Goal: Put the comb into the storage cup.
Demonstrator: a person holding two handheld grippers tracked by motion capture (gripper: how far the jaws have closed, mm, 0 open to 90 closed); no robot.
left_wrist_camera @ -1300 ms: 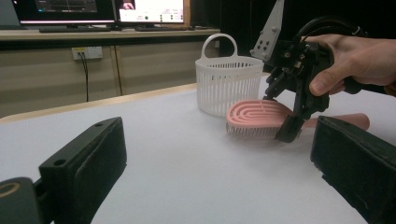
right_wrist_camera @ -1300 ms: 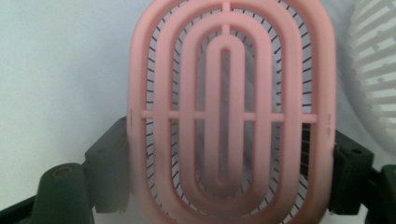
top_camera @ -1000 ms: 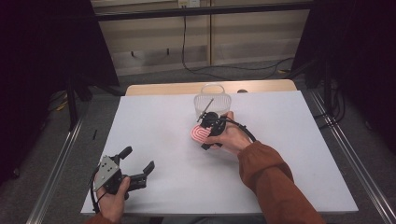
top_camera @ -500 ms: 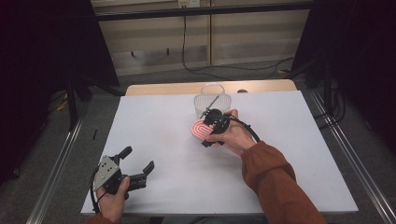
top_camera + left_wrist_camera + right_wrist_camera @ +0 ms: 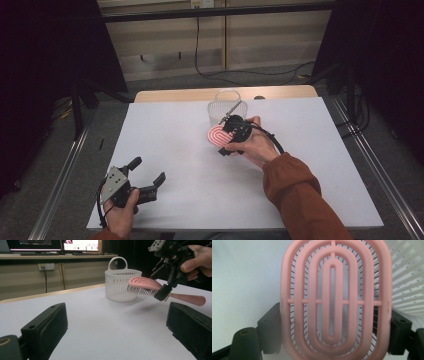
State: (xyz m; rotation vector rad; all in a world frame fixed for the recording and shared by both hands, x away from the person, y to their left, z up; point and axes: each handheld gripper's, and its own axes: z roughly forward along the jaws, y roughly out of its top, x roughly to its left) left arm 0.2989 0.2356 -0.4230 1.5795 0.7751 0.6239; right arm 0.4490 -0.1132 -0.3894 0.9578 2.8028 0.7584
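Note:
A pink vented hairbrush (image 5: 218, 135) (image 5: 147, 286) (image 5: 335, 300) hangs above the white table, bristles down, with my right gripper (image 5: 231, 136) (image 5: 163, 291) (image 5: 334, 337) shut on its sides near the head's base. Its head points toward a white slatted basket (image 5: 224, 111) (image 5: 121, 283) (image 5: 409, 277) with a handle, standing just beyond. My left gripper (image 5: 145, 175) (image 5: 117, 335) rests low at the table's front left, jaws wide apart with nothing between them.
The white tabletop (image 5: 300, 165) is bordered by metal rails (image 5: 60, 185) on both sides. A wooden edge (image 5: 180, 95) runs along the far side. Cables (image 5: 210, 70) lie on the floor behind.
My right gripper has carried the brush a little up and toward the basket. The left gripper has stayed where it was.

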